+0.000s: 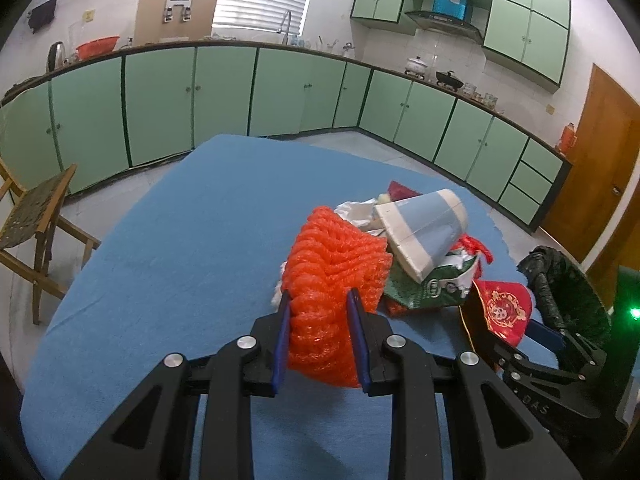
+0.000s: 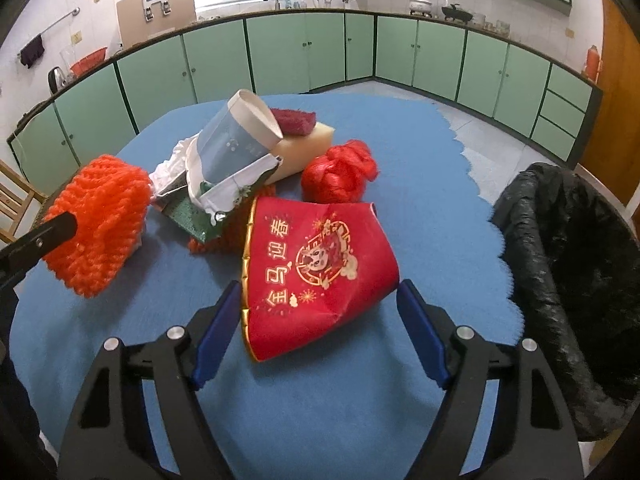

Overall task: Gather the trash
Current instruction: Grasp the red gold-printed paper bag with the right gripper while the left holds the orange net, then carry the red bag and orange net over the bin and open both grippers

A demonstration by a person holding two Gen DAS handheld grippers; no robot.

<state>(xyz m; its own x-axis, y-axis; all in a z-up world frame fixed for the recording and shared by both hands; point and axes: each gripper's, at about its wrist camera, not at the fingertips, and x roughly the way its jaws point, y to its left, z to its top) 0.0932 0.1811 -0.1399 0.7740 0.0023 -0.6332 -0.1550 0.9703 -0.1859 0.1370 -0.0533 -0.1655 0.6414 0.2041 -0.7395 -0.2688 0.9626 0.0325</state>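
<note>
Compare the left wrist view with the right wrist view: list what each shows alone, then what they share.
Left wrist only: the left gripper with jaws shut on the orange foam net, a wooden chair, and a blue box above the range hood.

Right wrist only: the right gripper with jaws open around the crushed red paper cup, a red mesh bundle and a cream sponge.

Both: the blue tablecloth, the grey-blue paper cup and the black-lined bin.

Knobbly orange foam net (image 1: 334, 280), glossy red paper cup (image 2: 320, 272), matt blue cloth (image 2: 420, 184)
</note>
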